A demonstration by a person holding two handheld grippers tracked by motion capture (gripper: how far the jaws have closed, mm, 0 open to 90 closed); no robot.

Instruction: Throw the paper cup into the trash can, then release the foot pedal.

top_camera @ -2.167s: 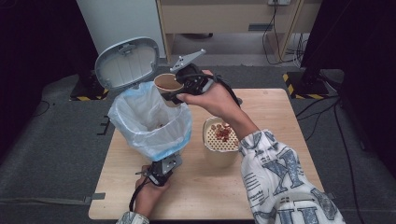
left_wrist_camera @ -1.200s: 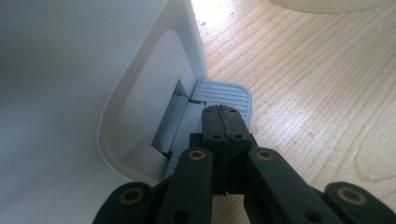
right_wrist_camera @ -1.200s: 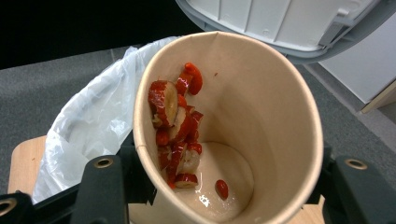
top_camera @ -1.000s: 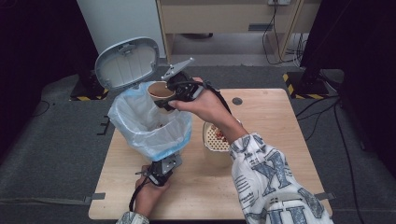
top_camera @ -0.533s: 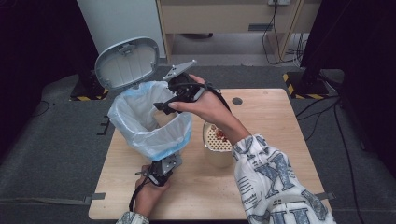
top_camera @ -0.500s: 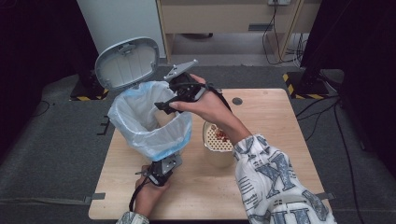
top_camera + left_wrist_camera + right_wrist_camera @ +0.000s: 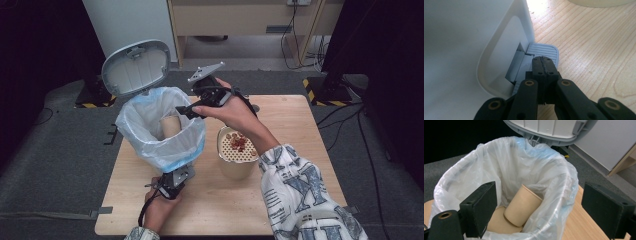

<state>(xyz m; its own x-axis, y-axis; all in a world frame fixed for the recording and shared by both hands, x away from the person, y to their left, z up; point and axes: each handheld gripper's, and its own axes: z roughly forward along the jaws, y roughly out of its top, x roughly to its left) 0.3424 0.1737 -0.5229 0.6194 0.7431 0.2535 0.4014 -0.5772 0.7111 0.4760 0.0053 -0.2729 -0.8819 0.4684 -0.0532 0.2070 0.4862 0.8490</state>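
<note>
From the high view, the right claw is seen spread and empty over the rim of the lined bin, its jaws having just been opening. A brown paper cup is shown tilted inside the bag in the right gripper view. The left claw, clenched shut, is pressed on the bin's grey pedal at counter level.

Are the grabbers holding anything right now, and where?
Nothing is held. The right gripper is open above the bin, with the paper cup lying inside. The shut left gripper presses the bin's pedal.
</note>
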